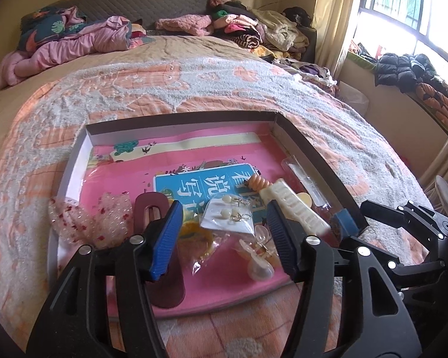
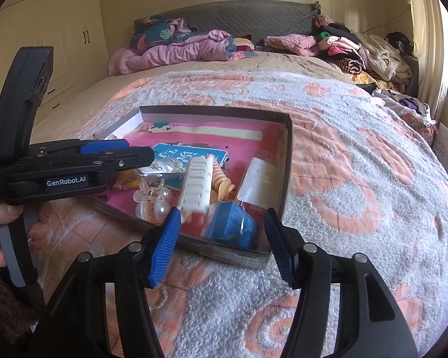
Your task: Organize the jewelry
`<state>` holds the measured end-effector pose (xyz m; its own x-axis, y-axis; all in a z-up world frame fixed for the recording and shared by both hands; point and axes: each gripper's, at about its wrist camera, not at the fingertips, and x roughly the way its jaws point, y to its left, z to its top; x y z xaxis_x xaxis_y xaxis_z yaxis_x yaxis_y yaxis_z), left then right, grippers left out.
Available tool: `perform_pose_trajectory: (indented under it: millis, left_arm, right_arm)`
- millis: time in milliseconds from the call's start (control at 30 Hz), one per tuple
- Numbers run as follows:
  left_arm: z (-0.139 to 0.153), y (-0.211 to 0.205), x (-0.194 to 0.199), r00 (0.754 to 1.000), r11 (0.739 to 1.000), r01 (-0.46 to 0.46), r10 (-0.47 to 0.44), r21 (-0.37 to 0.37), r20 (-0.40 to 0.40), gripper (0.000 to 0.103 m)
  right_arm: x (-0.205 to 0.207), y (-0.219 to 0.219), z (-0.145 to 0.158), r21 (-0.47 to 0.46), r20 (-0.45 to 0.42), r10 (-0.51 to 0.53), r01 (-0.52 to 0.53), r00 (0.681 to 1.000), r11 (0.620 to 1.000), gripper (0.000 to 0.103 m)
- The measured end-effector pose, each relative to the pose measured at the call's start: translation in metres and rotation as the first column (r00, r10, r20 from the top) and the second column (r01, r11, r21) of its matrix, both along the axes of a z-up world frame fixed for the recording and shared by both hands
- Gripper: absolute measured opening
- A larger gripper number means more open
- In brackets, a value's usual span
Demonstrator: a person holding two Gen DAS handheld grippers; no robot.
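Left tool (image 1: 224, 238) open abt halfway, nothing gripped; between its pads lies the earring card in clear bag (image 1: 228, 216), w/ clear claw clip (image 1: 258, 256) just below. Right tool (image 2: 222, 244) also open, empty, blue item (image 2: 233, 223) in the gap, white comb (image 2: 194, 183) beyond. All in shallow box (image 1: 313, 161) w/ pink liner, on bed (image 1: 134, 89). Maroon clip (image 1: 152, 208) by left pad.
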<state>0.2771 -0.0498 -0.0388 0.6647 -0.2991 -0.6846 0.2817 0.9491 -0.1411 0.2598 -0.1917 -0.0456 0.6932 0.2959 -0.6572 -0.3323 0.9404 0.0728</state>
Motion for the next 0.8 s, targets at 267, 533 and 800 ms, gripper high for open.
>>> perform_pose_trajectory:
  millis: [267,533,800]
  left_arm:
    - [0.016,0.013,-0.028,0.999,0.999,-0.034,0.034,-0.003,0.024,0.060]
    - [0.036,0.032,-0.072,0.994,0.996,-0.082,0.084,-0.026,0.069,0.075]
    - [0.058,0.046,-0.119,0.979,0.990,-0.132,0.139,-0.051,0.152,0.092]
  right_arm:
    - [-0.027,-0.002,0.023,0.009,0.063,-0.016,0.016,0.998,1.000,0.075]
    - [-0.059,0.001,0.044,0.017,0.124,-0.018,0.016,0.992,1.000,0.090]
    - [-0.092,0.007,0.061,0.027,0.211,-0.030,0.024,0.977,0.999,0.096]
